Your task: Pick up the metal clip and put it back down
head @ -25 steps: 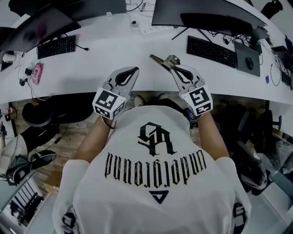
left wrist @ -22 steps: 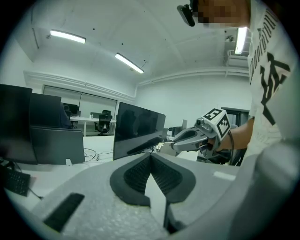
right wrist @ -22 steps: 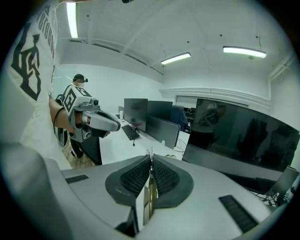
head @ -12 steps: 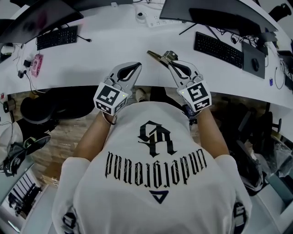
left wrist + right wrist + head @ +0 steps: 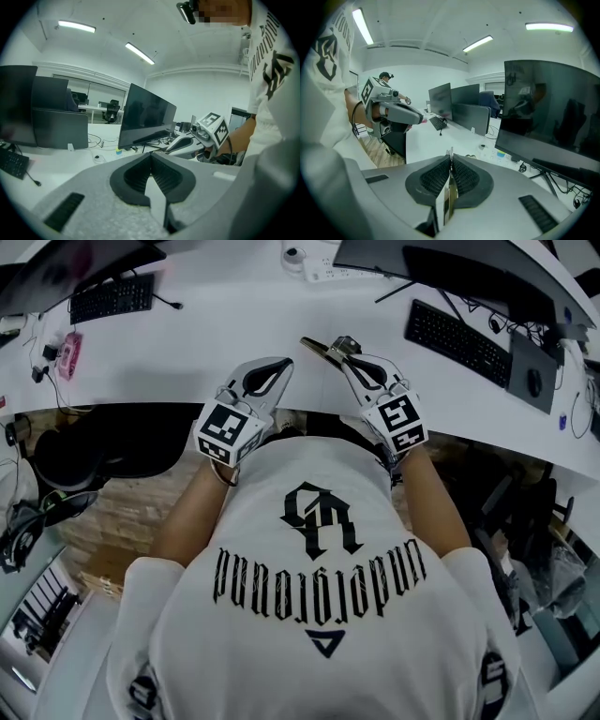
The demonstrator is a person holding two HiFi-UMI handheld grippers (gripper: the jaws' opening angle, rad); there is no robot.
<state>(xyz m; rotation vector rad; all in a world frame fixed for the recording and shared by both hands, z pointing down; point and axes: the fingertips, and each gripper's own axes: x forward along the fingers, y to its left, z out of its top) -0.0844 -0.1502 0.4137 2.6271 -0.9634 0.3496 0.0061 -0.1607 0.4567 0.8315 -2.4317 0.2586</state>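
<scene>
Both grippers have sunk toward the white desk [image 5: 234, 324]. The right gripper [image 5: 343, 347] still pinches the metal clip [image 5: 319, 349], which juts toward ten o'clock. The left gripper [image 5: 282, 363] has its jaws pressed together, empty.

Shows a metal clip [image 5: 322, 350] just above centre of the head view: slim, flat, brass-toned along its blade, silvery at the gripped end. Pinched at that end by the right tongs [image 5: 345, 354], pads pressed on both faces. Juts past the tong tips toward the upper left of the frame, over the white bench [image 5: 234, 329], close to its near edge. Cannot tell whether touching the bench or clear of it. Seen edge-on in the lower middle of the right gripper view: upright, two thin leaves side by side, one pale silver, one dull gold, reaching just beyond the pad tips.
</scene>
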